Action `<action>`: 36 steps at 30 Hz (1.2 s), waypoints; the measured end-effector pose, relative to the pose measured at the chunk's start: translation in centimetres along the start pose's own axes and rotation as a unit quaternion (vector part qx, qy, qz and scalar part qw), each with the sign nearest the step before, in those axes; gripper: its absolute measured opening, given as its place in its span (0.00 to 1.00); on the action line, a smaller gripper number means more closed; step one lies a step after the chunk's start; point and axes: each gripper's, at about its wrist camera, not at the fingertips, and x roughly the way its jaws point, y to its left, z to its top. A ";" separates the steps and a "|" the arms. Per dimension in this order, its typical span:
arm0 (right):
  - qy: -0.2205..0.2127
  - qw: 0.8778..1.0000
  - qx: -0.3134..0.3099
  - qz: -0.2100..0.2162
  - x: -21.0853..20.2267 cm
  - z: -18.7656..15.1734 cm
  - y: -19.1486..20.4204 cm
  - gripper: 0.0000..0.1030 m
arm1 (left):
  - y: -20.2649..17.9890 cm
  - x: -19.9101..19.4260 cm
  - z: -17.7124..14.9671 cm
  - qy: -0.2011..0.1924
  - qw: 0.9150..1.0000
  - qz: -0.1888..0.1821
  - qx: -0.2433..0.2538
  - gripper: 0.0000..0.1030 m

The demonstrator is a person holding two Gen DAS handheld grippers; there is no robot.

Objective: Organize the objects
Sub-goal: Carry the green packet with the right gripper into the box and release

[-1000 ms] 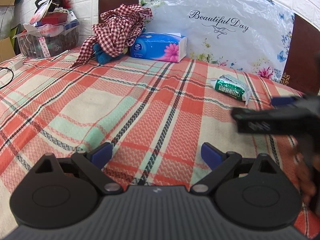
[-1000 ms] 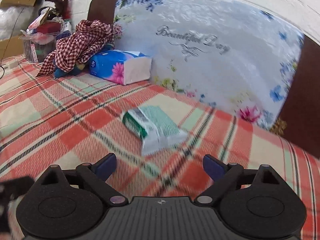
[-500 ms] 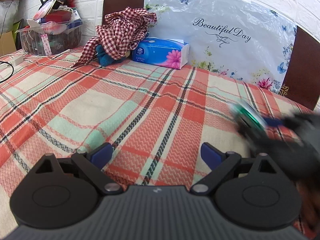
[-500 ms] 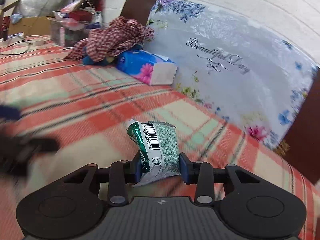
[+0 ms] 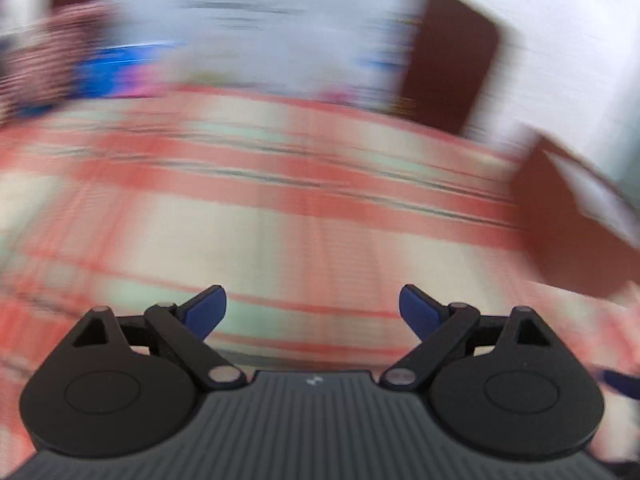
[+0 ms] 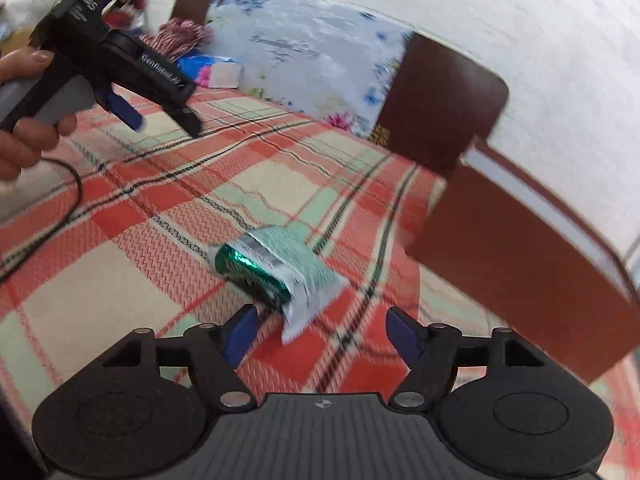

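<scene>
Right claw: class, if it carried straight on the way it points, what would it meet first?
Most likely the green packet, lying on the checked cloth just ahead of the opening right claw; exact depth is unclear.

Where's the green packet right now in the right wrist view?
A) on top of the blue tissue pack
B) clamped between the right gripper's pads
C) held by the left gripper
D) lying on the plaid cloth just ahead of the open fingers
D: the green packet lies on the plaid cloth ahead of the right gripper, whose jaws are opening, with neither pad touching it.
</scene>
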 end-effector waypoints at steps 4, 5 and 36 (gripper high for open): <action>0.008 0.996 0.067 0.055 0.1 -0.3 -1.9 0.69 | -7.4 0.3 -0.7 0.048 0.992 -0.088 0.079 0.92; 0.005 0.995 0.076 0.066 0.1 -0.3 -2.1 0.69 | -8.3 0.5 -0.9 0.060 0.990 -0.092 0.083 0.92; -0.104 0.967 0.209 -0.101 7.0 6.2 -14.7 0.72 | -24.3 10.4 10.3 0.057 0.987 -0.036 0.147 0.74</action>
